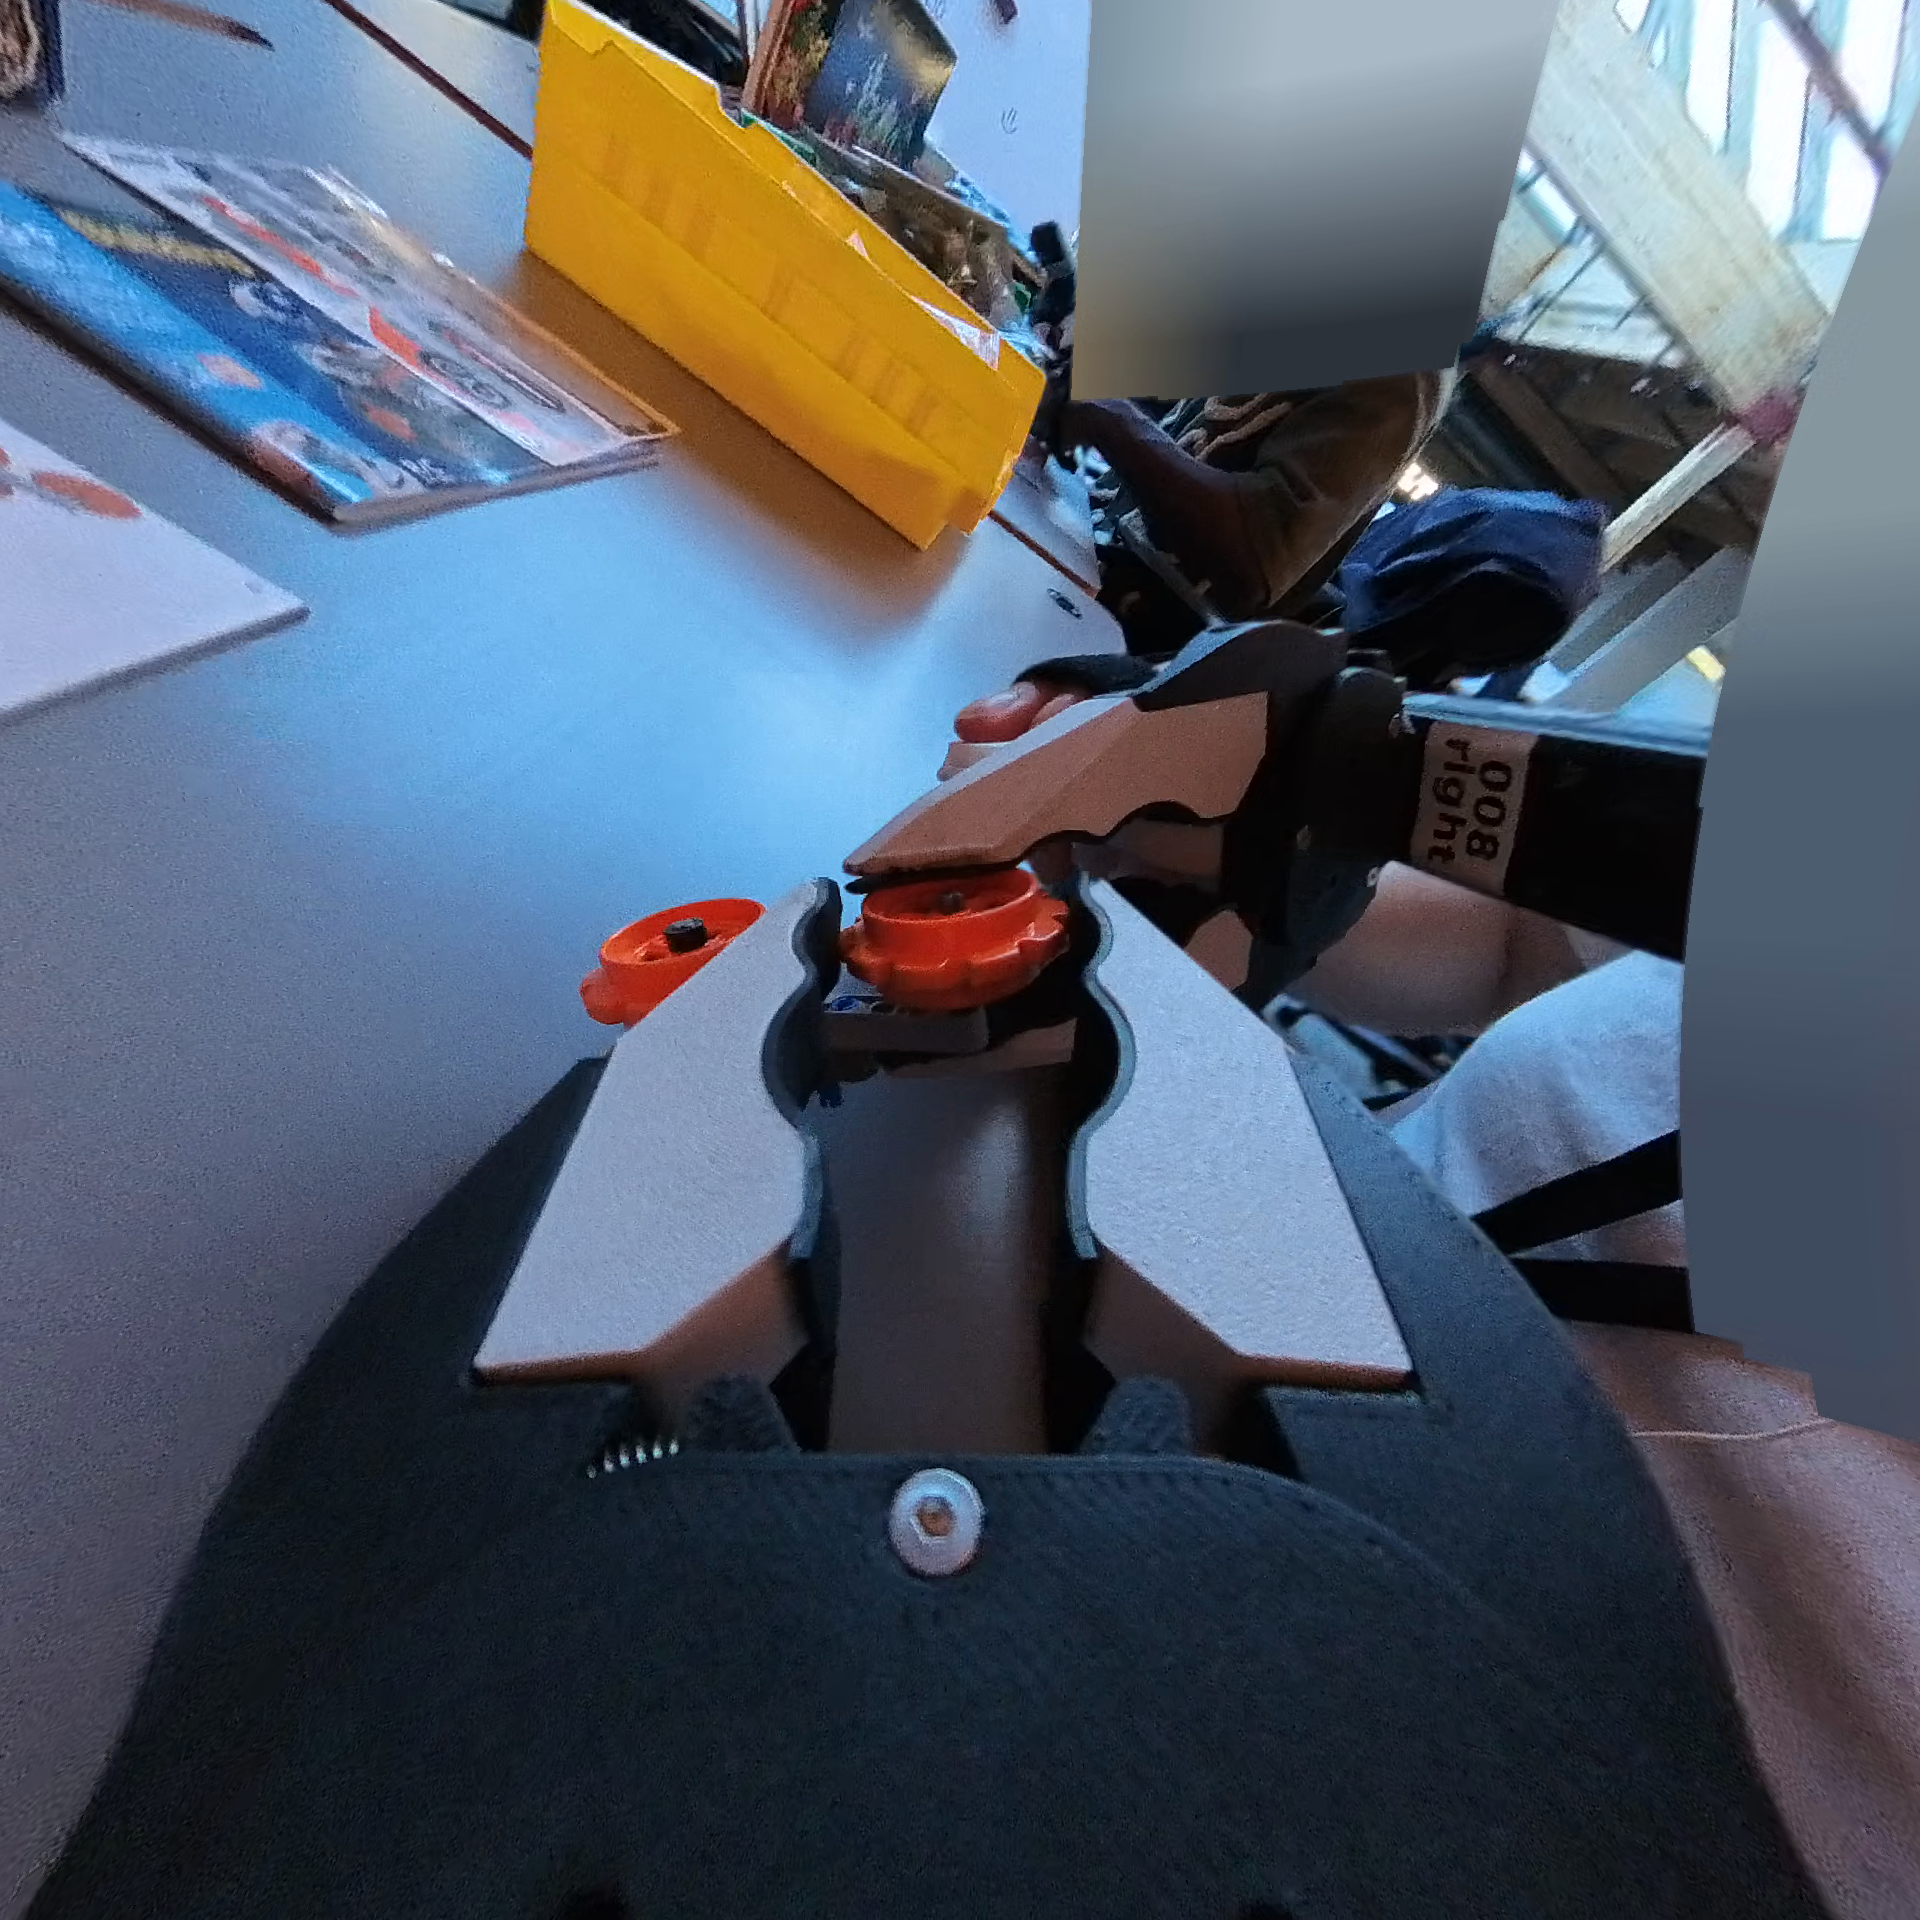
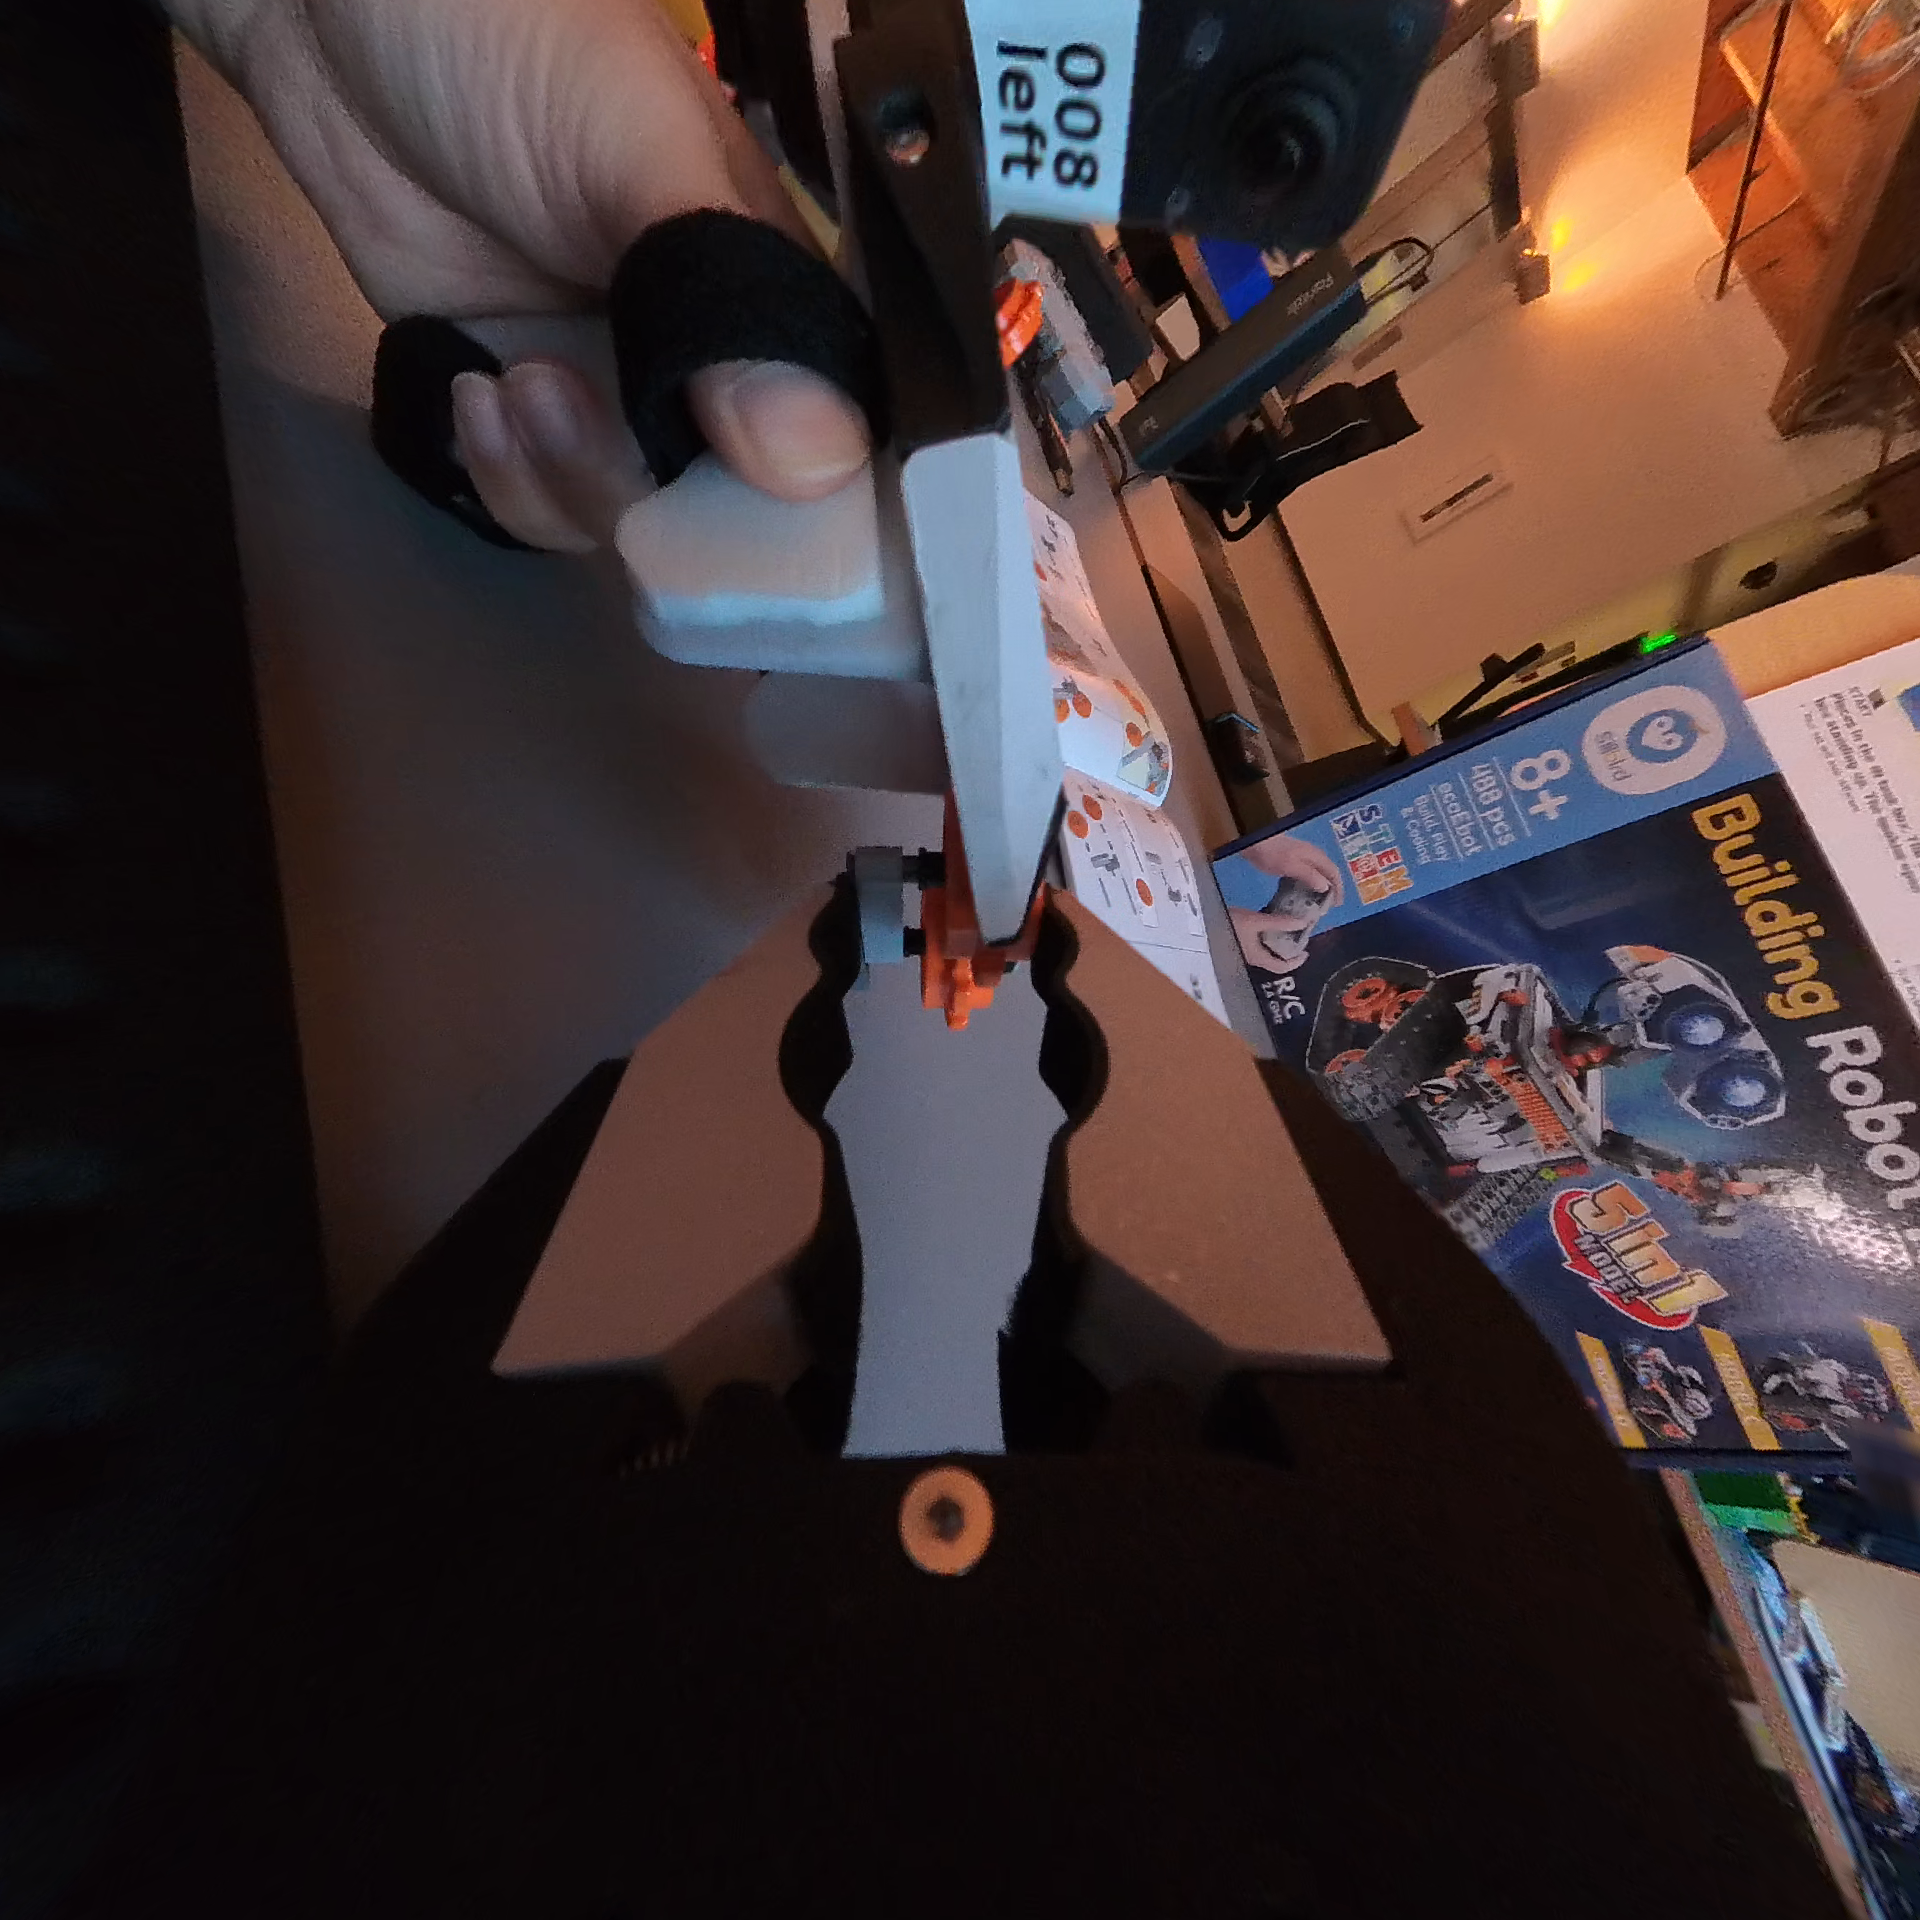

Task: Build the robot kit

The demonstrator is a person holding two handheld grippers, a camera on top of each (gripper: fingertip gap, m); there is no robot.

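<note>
left gripper (image 1: 951, 914): clamps grey brick piece (image 1: 904, 1029) | right gripper (image 2: 940, 914): pinches ridged orange plastic wheel (image 1: 956, 935) | second orange wheel (image 1: 665, 951) beside

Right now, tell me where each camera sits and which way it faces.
Left wrist view: on the left tool, looking across the grey table toward the yellow bin; its fingers show.
Right wrist view: on the right tool, facing the blue box; own fingers and the left hand show.
Shared: orange-wheeled piece, both tools, blue box.
</note>
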